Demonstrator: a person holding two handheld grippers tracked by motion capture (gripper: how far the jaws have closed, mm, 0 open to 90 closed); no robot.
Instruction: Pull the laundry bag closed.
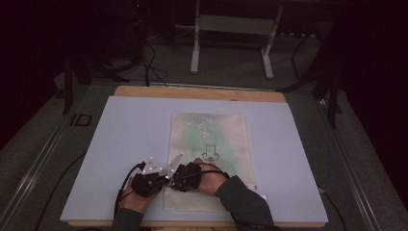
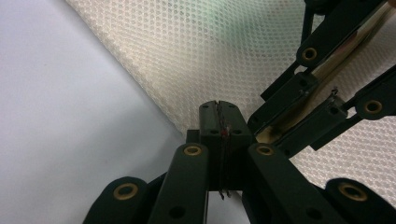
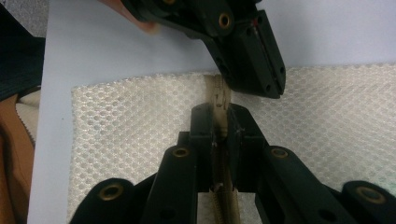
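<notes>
Both hand-held grippers are working at the near left corner of a white mesh bag [image 1: 209,144], which is lying flat on the pale sheet covering the table [image 1: 130,139]. A green item is showing faintly through the mesh.

The left hand-held gripper [image 1: 169,166] is sitting at the bag's left edge. In the left gripper view its jaws are standing pressed together at the edge of the mesh; something thin and dark is showing at the seam between them, probably the zipper pull, though this cannot be confirmed.

Just beside it, nearly touching, the right hand-held gripper [image 3: 219,119] is clamping narrowly on the beige zipper tape [image 3: 218,93], which is running between its jaws in the right gripper view.

The step in hand appears to be working the zipper. To do it well:

- Keep the right hand-held gripper firm on the tape, holding the bag against the table so the mesh is not bunching.
- Draw the left hand-held gripper straight along the zipper line, not upward, so the tape is staying taut.
- Watch for mesh catching in the slider; stop pulling if resistance is rising.
</notes>
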